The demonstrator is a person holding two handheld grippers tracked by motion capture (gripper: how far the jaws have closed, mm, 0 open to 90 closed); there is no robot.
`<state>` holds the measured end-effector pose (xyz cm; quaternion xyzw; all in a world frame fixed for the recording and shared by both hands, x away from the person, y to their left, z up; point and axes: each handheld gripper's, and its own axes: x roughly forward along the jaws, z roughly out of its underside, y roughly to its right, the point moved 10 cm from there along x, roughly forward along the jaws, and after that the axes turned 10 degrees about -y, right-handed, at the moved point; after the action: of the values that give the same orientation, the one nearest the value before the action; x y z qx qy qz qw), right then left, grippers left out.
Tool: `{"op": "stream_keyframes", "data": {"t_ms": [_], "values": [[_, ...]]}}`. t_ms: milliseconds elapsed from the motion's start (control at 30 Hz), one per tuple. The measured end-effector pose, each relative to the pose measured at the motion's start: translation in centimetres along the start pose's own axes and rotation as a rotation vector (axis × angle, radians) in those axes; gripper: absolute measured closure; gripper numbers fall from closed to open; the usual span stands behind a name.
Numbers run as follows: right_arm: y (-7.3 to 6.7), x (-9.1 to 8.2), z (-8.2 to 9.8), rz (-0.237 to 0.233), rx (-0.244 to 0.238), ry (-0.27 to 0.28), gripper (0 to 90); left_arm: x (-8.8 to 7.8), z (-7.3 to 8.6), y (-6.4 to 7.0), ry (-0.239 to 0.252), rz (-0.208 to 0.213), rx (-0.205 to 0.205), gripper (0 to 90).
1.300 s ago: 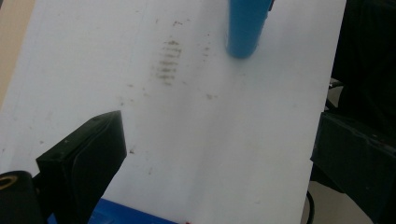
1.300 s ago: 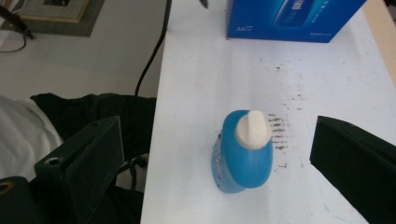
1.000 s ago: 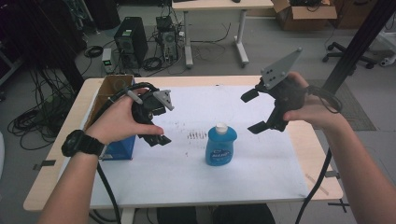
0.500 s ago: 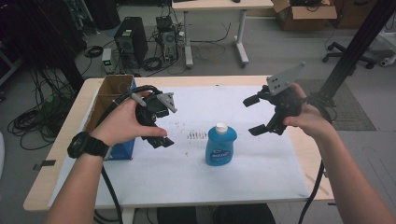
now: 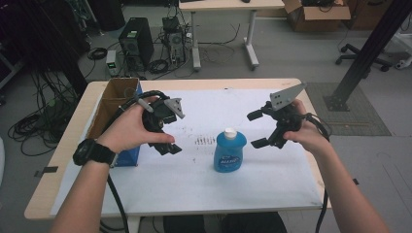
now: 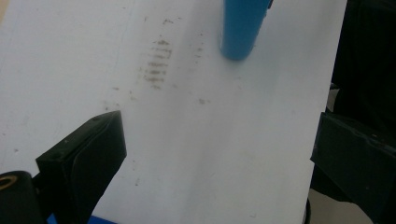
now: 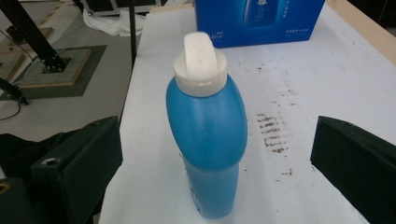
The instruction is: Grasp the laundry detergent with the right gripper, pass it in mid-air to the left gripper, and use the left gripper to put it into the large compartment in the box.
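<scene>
I see the blue bottle (image 5: 230,151) upright on the bench (image 5: 272,189); left gripper (image 5: 167,133) and right gripper (image 5: 258,129) flank it, fingers spread, pinching nothing.

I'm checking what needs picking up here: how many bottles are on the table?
1. A blue bottle with a white cap stands upright on the white sheet near the table's middle, between the two grippers. The open cardboard box at the left could hide more.

One blue plastic bottle with a white cap (image 5: 229,152) stands on the table. One open blue cardboard box (image 5: 118,118) sits there too.
</scene>
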<state>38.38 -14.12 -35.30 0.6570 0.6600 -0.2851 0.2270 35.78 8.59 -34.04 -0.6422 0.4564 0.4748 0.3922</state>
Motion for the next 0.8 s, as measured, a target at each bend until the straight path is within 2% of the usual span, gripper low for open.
{"op": "stream_keyframes", "data": {"t_ms": [267, 367, 800], "values": [[0.0, 1.8, 0.9, -0.003, 0.0, 0.004, 2.8, 0.2, 0.0, 0.0, 0.002, 0.004, 0.0, 3.4], [0.2, 2.7, 1.3, 0.01, 0.002, 0.022, 4.6, 0.3, 0.0, -0.1, 0.002, 0.004, 0.0, 3.4], [0.0, 5.7, 1.6, -0.036, 0.014, 0.056, 5.2, 0.5, 0.1, -0.1, 0.009, 0.006, -0.002, 3.4]]}}
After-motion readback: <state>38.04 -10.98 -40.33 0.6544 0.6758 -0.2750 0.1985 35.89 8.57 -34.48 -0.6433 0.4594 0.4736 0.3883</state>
